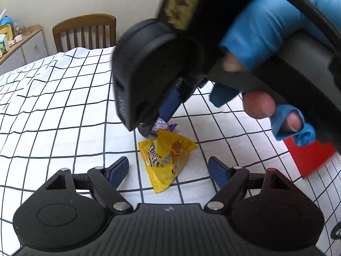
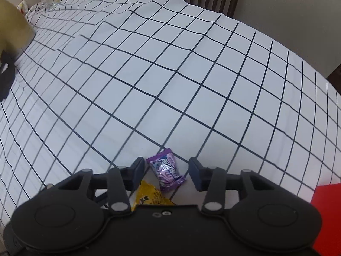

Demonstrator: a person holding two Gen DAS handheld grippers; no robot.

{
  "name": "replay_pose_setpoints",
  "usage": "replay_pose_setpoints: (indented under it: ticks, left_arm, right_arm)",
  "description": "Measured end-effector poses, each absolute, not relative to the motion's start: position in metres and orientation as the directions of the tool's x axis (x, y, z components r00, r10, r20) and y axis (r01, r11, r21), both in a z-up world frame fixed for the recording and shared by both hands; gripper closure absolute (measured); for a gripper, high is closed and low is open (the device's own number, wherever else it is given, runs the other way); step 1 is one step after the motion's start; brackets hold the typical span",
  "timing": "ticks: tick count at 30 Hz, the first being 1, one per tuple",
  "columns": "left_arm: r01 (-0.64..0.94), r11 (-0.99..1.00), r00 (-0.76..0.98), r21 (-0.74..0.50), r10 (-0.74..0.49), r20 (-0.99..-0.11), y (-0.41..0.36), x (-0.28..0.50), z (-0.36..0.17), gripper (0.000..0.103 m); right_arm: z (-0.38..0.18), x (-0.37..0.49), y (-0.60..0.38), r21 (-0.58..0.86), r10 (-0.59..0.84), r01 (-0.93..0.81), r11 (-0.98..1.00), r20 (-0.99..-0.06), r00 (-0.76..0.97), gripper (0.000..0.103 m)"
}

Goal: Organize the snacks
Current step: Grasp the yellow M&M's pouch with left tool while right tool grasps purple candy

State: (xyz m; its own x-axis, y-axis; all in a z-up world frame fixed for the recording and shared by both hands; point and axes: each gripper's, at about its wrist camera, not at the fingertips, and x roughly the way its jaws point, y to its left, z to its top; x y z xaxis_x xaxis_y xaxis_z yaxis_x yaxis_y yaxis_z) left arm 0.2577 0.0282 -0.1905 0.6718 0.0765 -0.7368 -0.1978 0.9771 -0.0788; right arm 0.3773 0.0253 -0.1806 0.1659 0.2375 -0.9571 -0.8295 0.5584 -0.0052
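A small purple candy wrapper [image 2: 166, 173] lies on the white checked tablecloth [image 2: 170, 74]. It sits between the fingers of my right gripper [image 2: 166, 171], which points steeply down; the pads stand close on both sides without pressing it. A yellow snack bag [image 1: 168, 160] lies just in front of the candy [image 1: 163, 125], and its corner [image 2: 149, 198] shows under the right gripper. My left gripper [image 1: 168, 168] hovers open over the near end of the yellow bag, touching nothing. In the left wrist view, a hand in a blue glove [image 1: 266, 32] holds the right gripper's black body [image 1: 149, 74].
A red flat thing [image 1: 309, 157] lies on the cloth to the right, also seen as a red flat thing [image 2: 326, 213] in the right wrist view. A wooden chair [image 1: 85, 32] stands at the far table edge, and a sideboard [image 1: 21, 42] with small items at far left.
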Motion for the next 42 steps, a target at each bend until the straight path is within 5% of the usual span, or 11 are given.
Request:
replay_pose_setpoints:
  ticks: [1,12,13,17,21,42]
  left_arm:
    - [-0.193,0.977,0.676,-0.087,0.068,-0.733,0.03,0.256,-0.19,0.022]
    - [-0.188,0.977,0.665,-0.104,0.048,-0.746,0.041,0.257,-0.196,0.024]
    - [-0.183,0.978,0.664,-0.1,0.047,-0.746,0.039,0.26,-0.195,0.026]
    - [-0.175,0.98,0.663,-0.094,0.047,-0.747,0.034,0.267,-0.194,0.034]
    - [-0.186,0.98,0.657,-0.073,0.068,-0.751,0.032,0.272,-0.193,0.056]
    - [-0.305,0.945,0.601,-0.122,0.092,-0.794,0.063,0.235,-0.179,0.064]
  right_arm:
    - [-0.181,0.377,0.025,-0.018,0.233,-0.834,0.551,-0.957,0.175,0.076]
    - [-0.169,0.393,-0.003,-0.026,0.237,-0.792,0.61,-0.948,0.214,0.087]
    - [-0.168,0.395,-0.007,-0.019,0.24,-0.784,0.62,-0.947,0.213,0.095]
    - [-0.165,0.399,-0.021,-0.008,0.243,-0.762,0.648,-0.945,0.217,0.095]
    - [-0.164,0.398,-0.03,0.012,0.249,-0.746,0.665,-0.946,0.207,0.095]
    - [-0.176,0.372,-0.033,0.012,0.221,-0.747,0.665,-0.958,0.181,0.081]
